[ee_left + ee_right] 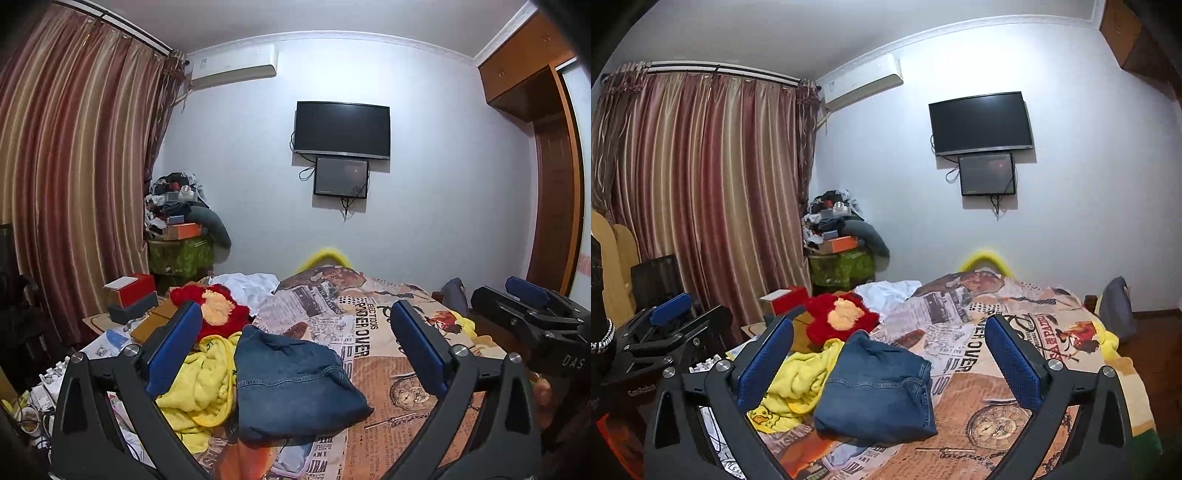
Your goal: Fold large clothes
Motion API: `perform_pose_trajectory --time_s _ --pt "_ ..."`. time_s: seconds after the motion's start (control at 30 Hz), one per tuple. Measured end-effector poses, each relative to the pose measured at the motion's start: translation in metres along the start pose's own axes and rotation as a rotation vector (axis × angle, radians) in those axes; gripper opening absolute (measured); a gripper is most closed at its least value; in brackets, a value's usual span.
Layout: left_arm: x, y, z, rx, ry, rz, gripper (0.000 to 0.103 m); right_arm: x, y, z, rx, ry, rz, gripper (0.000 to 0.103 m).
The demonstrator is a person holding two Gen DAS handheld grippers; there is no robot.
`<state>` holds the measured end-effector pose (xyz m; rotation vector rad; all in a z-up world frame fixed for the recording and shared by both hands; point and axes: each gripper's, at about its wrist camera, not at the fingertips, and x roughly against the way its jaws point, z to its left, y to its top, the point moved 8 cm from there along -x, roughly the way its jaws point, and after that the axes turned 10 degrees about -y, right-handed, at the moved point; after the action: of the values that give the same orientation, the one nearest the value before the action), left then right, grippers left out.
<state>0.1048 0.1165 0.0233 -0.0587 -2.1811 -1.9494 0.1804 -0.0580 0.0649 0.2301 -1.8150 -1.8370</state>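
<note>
You held both the left gripper (pixel 293 341) and right gripper (pixel 888 345) wide apart, empty, above the folded blue denim jeans (pixel 295 384) on the newspaper-print bedspread (pixel 388 369).

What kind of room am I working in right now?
Most likely a home bedroom: a bed under a newspaper-print cover with folded jeans on it, a wall-mounted TV, striped curtains and a wooden wardrobe.
</note>
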Motion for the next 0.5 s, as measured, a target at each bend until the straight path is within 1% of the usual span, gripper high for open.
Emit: perform_pose_trajectory --time_s 0.5 --pt "-0.0012 -0.0024 0.0001 0.009 0.005 0.008 0.103 0.0018 0.0007 -0.0005 0.01 0.005 -0.003 0.103"
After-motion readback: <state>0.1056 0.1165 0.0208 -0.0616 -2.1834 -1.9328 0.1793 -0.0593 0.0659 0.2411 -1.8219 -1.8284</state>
